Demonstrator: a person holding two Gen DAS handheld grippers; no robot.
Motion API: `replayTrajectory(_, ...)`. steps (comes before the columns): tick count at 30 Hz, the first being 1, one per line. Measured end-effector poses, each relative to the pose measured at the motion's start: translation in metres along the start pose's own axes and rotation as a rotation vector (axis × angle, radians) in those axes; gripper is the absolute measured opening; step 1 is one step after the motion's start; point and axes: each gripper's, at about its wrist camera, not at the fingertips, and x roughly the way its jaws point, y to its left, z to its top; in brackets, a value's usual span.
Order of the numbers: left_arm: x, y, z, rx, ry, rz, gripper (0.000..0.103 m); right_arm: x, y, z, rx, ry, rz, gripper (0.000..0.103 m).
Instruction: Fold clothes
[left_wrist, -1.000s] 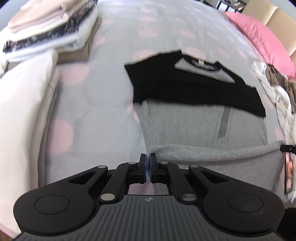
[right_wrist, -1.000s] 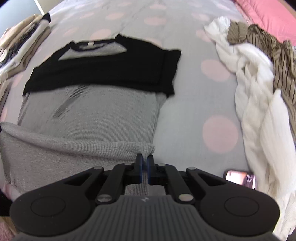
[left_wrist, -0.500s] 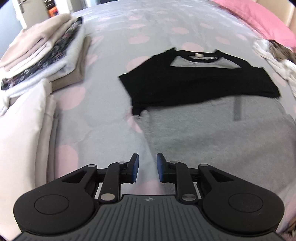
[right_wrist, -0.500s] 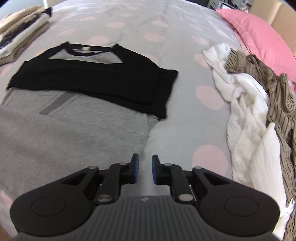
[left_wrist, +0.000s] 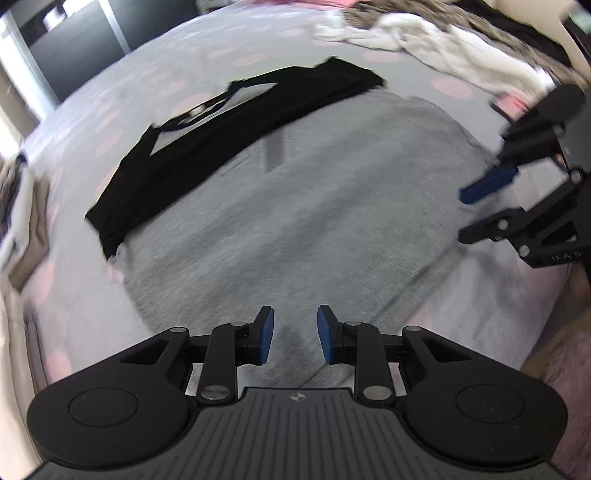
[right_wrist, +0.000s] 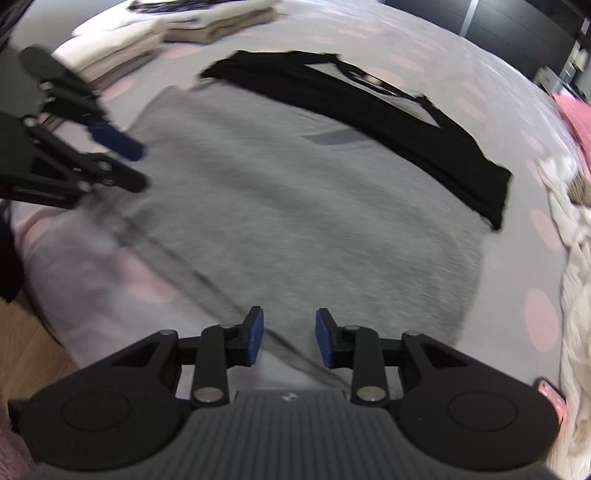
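A grey T-shirt with black sleeves and collar (left_wrist: 295, 206) (right_wrist: 314, 206) lies flat on the spotted bedspread, sleeves folded across its chest. My left gripper (left_wrist: 294, 334) hovers over the shirt's near hem, jaws opening, nothing between its blue pads. My right gripper (right_wrist: 287, 334) hangs above the hem too, jaws opening and empty. Each gripper shows in the other's view: the right gripper (left_wrist: 480, 212) at the right edge, the left gripper (right_wrist: 122, 162) at the left. Both views are blurred by motion.
A pile of white and striped clothes (left_wrist: 443, 48) (right_wrist: 576, 258) lies beside the shirt. Folded clothes (right_wrist: 177, 29) are stacked on its other side. A phone (left_wrist: 511, 105) (right_wrist: 552, 393) lies on the bedspread. Wooden floor (right_wrist: 33, 339) shows past the bed's edge.
Both grippers let go of the shirt's hem and opened. Both have swung and rolled toward each other, so each now appears in the other's view. The shirt lies flat.
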Motion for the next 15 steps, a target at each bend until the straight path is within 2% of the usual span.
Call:
replayTrajectory(5,0.003,-0.039,-0.015,0.196,-0.010,0.052,0.024,-0.005,0.030,-0.008,-0.126,-0.058,-0.043,0.033)
replayTrajectory(10,0.002,-0.059,-0.020,0.220,-0.037,0.072,0.024,-0.002,0.046,-0.013,-0.203,-0.066,-0.078,0.033)
replayTrajectory(12,-0.001,-0.066,-0.021,0.240,-0.070,0.105,0.024,-0.003,0.053,-0.018,-0.262,-0.101,-0.116,0.033)
replayTrajectory(15,-0.001,-0.070,-0.024,0.267,-0.081,0.141,0.024,-0.004,0.063,-0.024,-0.371,-0.144,-0.169,0.033)
